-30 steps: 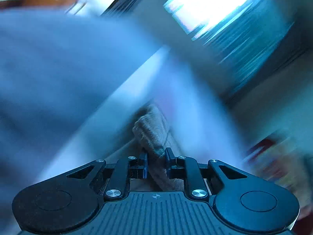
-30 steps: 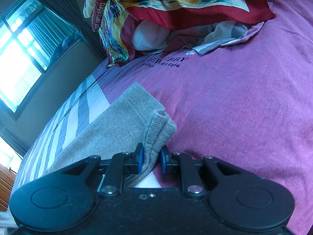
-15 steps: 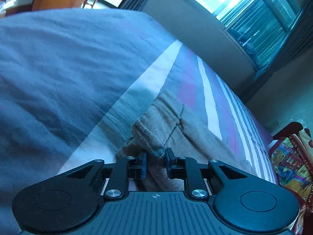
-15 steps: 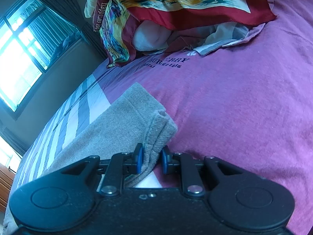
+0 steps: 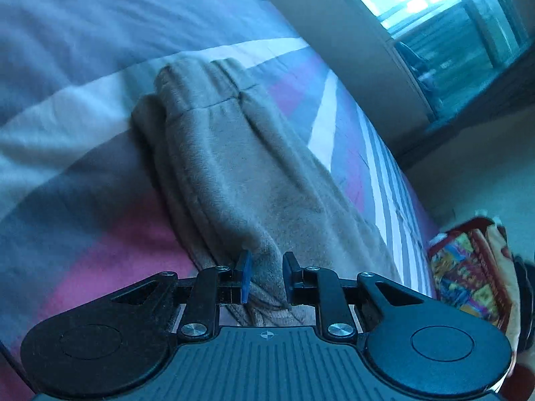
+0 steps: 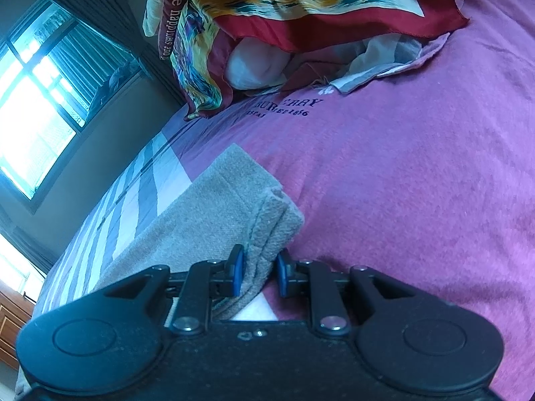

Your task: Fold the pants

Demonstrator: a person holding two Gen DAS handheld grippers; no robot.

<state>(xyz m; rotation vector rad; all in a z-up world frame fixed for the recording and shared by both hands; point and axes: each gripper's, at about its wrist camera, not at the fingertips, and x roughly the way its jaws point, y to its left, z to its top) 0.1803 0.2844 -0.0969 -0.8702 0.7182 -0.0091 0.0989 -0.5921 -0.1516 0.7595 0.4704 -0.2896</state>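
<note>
Grey-beige fleece pants [image 5: 234,167] lie stretched out on a striped bedspread [image 5: 83,153]. In the left wrist view the waistband end lies far from me and my left gripper [image 5: 265,275] is shut on a bunched fold of the fabric near the camera. In the right wrist view the pants [image 6: 207,217] show a leg hem end, layered and doubled. My right gripper [image 6: 256,272] is shut on that hem edge, just above the magenta part of the bedspread [image 6: 418,200].
A pile of red and yellow patterned cloth [image 6: 301,10] with a white pillow [image 6: 257,63] lies at the head of the bed; it also shows in the left wrist view [image 5: 468,267]. A window [image 6: 33,100] and a wall run along the bed's far side.
My left gripper has swung and slid along the pants: it held a bunched end before, now the waistband lies far ahead and the fabric is stretched out. The right gripper has hardly moved.
</note>
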